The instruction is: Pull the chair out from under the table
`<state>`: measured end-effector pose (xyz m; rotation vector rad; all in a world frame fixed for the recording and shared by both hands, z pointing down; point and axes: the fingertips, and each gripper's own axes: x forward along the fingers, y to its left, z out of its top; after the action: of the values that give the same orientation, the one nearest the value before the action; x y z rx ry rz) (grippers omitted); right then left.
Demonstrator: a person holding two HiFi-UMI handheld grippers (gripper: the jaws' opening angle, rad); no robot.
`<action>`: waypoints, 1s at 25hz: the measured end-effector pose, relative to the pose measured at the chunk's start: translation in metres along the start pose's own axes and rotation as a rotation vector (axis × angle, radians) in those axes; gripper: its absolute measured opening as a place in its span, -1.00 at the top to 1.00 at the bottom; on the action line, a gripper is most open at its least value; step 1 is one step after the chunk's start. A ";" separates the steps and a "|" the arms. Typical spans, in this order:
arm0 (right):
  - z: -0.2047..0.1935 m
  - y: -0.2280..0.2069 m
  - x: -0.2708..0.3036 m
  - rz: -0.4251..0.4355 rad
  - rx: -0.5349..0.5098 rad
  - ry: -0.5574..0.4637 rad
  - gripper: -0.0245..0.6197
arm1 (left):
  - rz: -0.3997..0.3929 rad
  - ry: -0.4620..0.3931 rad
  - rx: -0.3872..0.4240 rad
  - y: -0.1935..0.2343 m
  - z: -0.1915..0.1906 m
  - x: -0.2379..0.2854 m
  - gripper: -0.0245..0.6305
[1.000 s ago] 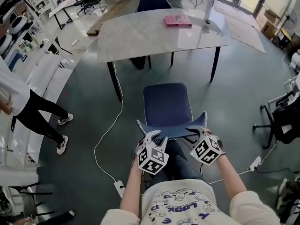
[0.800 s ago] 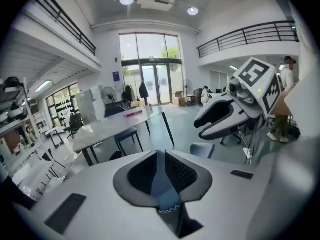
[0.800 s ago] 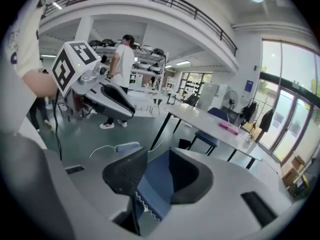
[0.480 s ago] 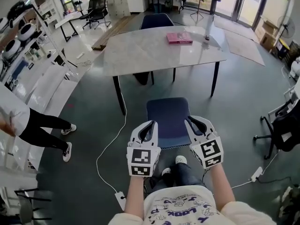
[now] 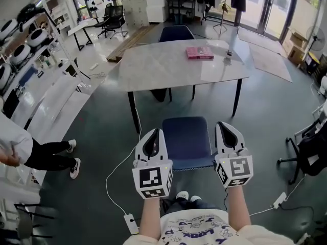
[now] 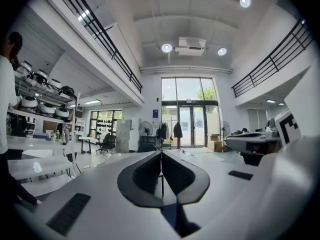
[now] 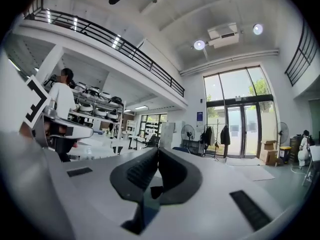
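The blue padded chair [image 5: 186, 141] stands on the floor clear of the grey marble table [image 5: 153, 65], its seat just in front of the person's feet. In the head view my left gripper [image 5: 154, 133] hovers over the seat's left edge and my right gripper [image 5: 226, 126] over its right edge; neither touches the chair. Both point level towards the table. In the left gripper view the left gripper [image 6: 161, 152] has its jaws pressed together with nothing between them. The right gripper [image 7: 157, 149] looks the same in its own view, shut and empty.
A pink book [image 5: 200, 52] and a small dark object [image 5: 228, 53] lie on the table. A second blue chair [image 5: 176, 33] stands behind it. A white cable [image 5: 118, 160] runs to a power strip [image 5: 130, 222]. A person [image 5: 36, 154] stands left; a black office chair [image 5: 306, 147] is right.
Both grippers have left the chair's back edge, risen and tipped up to level, and their jaws have closed. The chair stays where it was, out from the table.
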<state>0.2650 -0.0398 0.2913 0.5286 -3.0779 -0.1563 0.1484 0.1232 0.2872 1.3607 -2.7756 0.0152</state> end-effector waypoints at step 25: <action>0.005 -0.005 -0.010 0.001 0.008 -0.008 0.91 | 0.065 0.030 -0.014 -0.008 -0.001 -0.010 0.86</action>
<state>0.2758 -0.0411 0.2853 0.5282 -3.0881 -0.1463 0.1610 0.1263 0.2875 1.2564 -2.7883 0.0186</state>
